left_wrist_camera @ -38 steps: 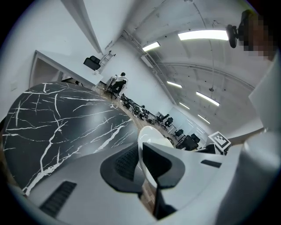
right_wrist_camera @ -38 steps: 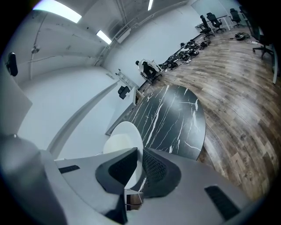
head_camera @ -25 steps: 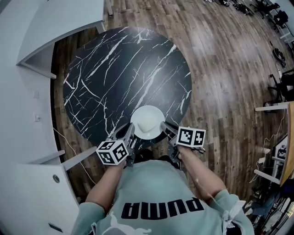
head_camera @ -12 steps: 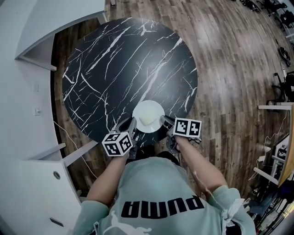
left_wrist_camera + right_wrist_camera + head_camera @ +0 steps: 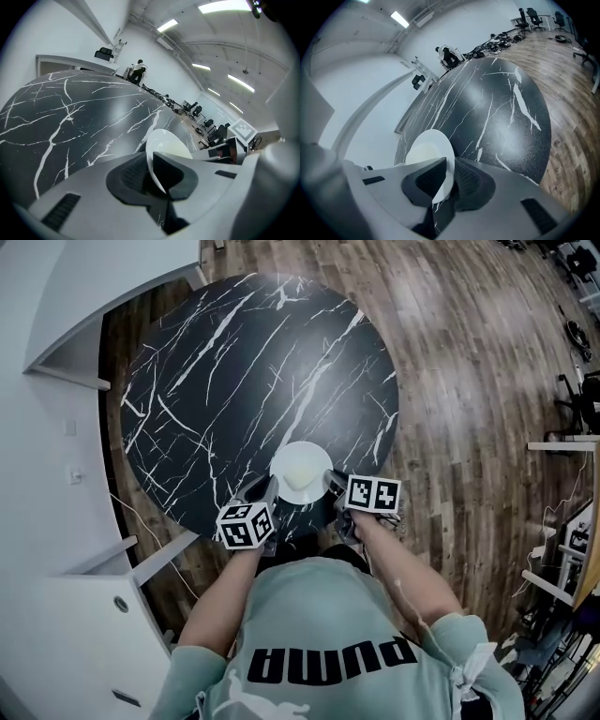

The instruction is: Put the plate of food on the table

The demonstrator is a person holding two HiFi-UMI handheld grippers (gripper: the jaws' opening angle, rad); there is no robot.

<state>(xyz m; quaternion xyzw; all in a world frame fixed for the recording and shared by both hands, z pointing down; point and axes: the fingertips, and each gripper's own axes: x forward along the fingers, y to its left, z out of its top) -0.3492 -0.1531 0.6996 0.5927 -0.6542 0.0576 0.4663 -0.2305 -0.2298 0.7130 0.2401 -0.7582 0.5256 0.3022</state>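
Placing stage. I hold the plate (image 5: 302, 472) by opposite rims, left gripper (image 5: 267, 493) and right gripper (image 5: 331, 484) each clamped on its edge, over the table's (image 5: 234, 362) near edge. Next move: lower it level, then release both sides. The plate is round, without a long axis; the food (image 5: 298, 468) faces up.

wear: pale green short-sleeved T-shirt (image 5: 319, 615), bold black lettering (image 5: 333, 664) | left gripper (image 5: 266, 489), right gripper (image 5: 330, 482): grey moulded shells, dark ribbed pads (image 5: 133, 173) | left cube (image 5: 246, 525), right cube (image 5: 373, 494): white, black square markers
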